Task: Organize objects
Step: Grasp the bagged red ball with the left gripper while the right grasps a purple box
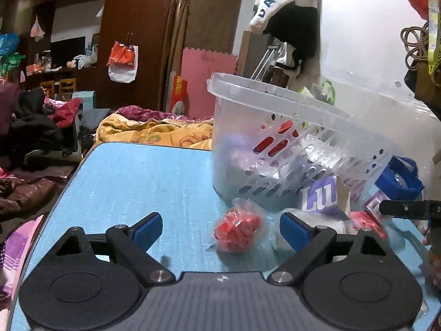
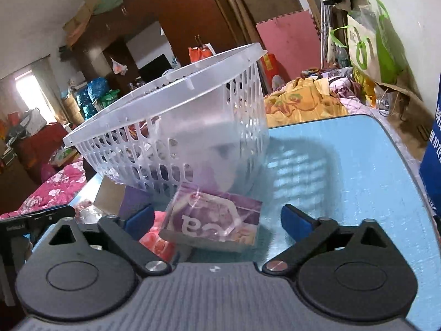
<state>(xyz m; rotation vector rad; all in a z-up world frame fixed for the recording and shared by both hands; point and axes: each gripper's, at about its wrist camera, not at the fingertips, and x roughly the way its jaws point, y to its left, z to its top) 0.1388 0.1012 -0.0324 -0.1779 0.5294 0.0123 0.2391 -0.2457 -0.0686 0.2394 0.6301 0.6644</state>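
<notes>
A translucent slotted basket (image 1: 278,103) stands tilted on the blue table (image 1: 137,179), with red things showing through its wall. In front of it lies a red item in a clear bag (image 1: 237,230), between the fingers of my open left gripper (image 1: 220,229); the pads do not press on it. In the right wrist view the basket (image 2: 165,104) tilts above a purple box in clear wrap (image 2: 215,226). That box lies between the blue pads of my open right gripper (image 2: 219,220), untouched. A pink-red packet (image 2: 157,244) lies by the left finger.
A purple-and-white carton (image 1: 322,195) and a blue bag (image 1: 399,176) sit under and beside the basket's raised end. A dark blue box (image 2: 432,151) stands at the table's right edge. Bedding and clothes surround the table (image 2: 344,179).
</notes>
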